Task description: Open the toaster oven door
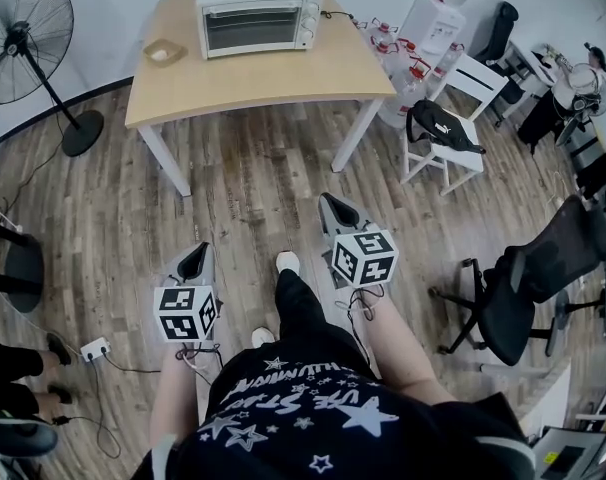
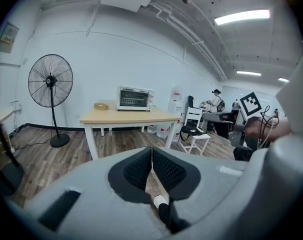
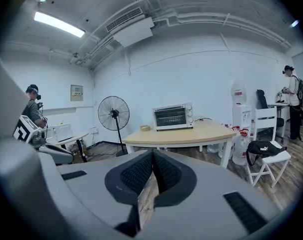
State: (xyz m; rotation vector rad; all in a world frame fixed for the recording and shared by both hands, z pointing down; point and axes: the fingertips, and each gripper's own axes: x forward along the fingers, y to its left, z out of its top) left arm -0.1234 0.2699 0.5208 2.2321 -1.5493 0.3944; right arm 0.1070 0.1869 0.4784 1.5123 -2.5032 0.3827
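Observation:
A white toaster oven [image 1: 258,16] stands at the back of a wooden table [image 1: 273,73], its glass door closed. It also shows far off in the left gripper view as the toaster oven [image 2: 135,98] and in the right gripper view as the toaster oven [image 3: 173,116]. Both grippers are held low over the wooden floor, well short of the table. My left gripper [image 1: 196,258] is shut with nothing between its pads. My right gripper [image 1: 333,208] is likewise shut and empty.
A small round dish [image 1: 164,53] sits on the table's left part. A standing fan [image 1: 28,43] is left of the table. A white chair with a black bag [image 1: 443,133], water jugs [image 1: 408,68] and a black office chair [image 1: 533,288] stand to the right. A power strip [image 1: 94,348] lies on the floor at left.

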